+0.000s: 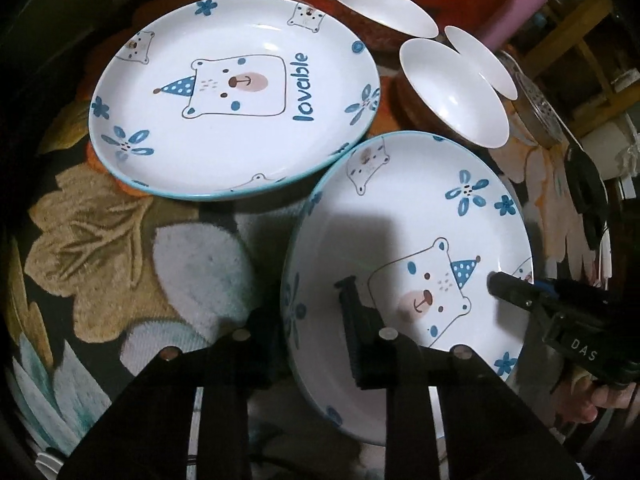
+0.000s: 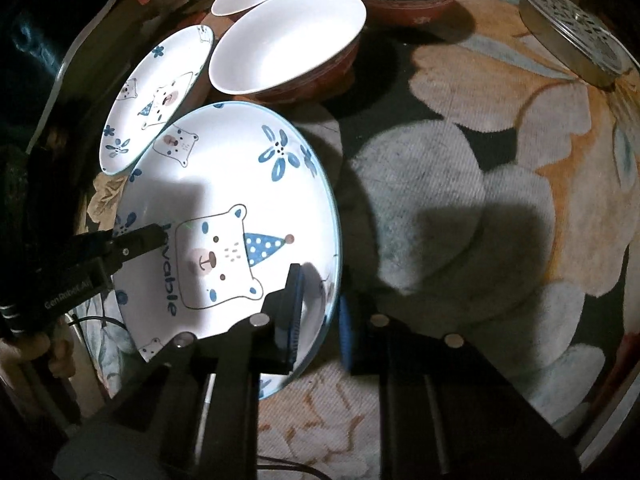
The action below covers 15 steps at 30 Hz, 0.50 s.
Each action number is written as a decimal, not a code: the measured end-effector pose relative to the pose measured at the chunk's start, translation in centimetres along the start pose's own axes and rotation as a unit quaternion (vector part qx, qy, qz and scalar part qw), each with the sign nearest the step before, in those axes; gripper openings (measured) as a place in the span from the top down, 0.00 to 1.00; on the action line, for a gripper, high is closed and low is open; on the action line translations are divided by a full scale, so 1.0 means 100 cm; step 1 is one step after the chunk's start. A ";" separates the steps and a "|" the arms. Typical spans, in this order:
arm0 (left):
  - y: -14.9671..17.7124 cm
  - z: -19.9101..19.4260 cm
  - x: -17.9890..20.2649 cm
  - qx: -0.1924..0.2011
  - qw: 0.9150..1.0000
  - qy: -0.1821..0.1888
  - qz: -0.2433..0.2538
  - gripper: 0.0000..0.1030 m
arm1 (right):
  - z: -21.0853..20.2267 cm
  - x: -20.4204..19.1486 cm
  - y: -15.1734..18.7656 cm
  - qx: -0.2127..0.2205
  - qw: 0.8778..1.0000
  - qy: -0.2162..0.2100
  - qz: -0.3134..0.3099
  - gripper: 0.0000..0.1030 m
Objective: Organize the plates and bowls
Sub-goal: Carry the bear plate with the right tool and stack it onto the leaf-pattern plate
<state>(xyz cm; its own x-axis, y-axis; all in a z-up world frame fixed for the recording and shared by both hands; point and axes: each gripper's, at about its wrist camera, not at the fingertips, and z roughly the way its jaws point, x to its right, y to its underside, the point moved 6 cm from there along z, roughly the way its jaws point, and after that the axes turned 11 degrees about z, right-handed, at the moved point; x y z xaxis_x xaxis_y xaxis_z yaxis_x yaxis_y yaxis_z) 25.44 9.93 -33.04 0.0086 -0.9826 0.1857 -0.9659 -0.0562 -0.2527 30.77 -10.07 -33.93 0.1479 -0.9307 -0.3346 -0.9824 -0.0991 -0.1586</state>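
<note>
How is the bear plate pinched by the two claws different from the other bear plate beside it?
The near plate has its rim caught by the left claw on one side and the right claw on the opposite side; the far plate is untouched. The near plate's edge overlaps the far plate's rim. Their bears face opposite ways. Both share the blue-rimmed white "lovable" bear design.

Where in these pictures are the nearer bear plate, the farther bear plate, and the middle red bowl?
nearer bear plate [image 1: 400, 232], left wrist view, bare white inside.
farther bear plate [image 1: 240, 148], left wrist view, white centre below the bear.
middle red bowl [image 2: 288, 40], right wrist view, white inside.
</note>
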 end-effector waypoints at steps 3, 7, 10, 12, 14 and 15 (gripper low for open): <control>0.000 -0.003 0.002 -0.003 1.000 -0.002 0.011 0.77 | -0.002 0.003 0.002 0.001 1.000 -0.003 0.002 0.85; -0.001 -0.010 0.011 0.004 1.000 -0.003 0.030 0.77 | -0.009 0.009 0.006 0.007 1.000 -0.006 0.001 0.86; -0.004 -0.016 0.017 0.010 0.999 -0.003 0.041 0.77 | -0.017 0.015 0.007 0.013 1.000 -0.010 0.010 0.86; -0.009 -0.017 0.025 0.013 0.999 -0.003 0.048 0.77 | -0.023 0.020 0.007 0.018 1.000 -0.011 0.016 0.86; -0.014 -0.019 0.033 0.015 0.998 -0.003 0.057 0.77 | -0.030 0.026 0.006 0.023 0.999 -0.012 0.024 0.86; -0.016 -0.019 0.038 0.015 0.998 -0.003 0.061 0.77 | -0.032 0.028 0.007 0.025 0.999 -0.013 0.028 0.86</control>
<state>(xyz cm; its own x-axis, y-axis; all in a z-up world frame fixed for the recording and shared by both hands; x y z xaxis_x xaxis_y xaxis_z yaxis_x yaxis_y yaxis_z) 26.53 6.68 -30.09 -0.1074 -0.9836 0.1452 -0.9516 0.0594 -0.3017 30.14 -13.88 -32.00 0.0962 -0.9250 -0.3676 -0.9824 -0.0289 -0.1843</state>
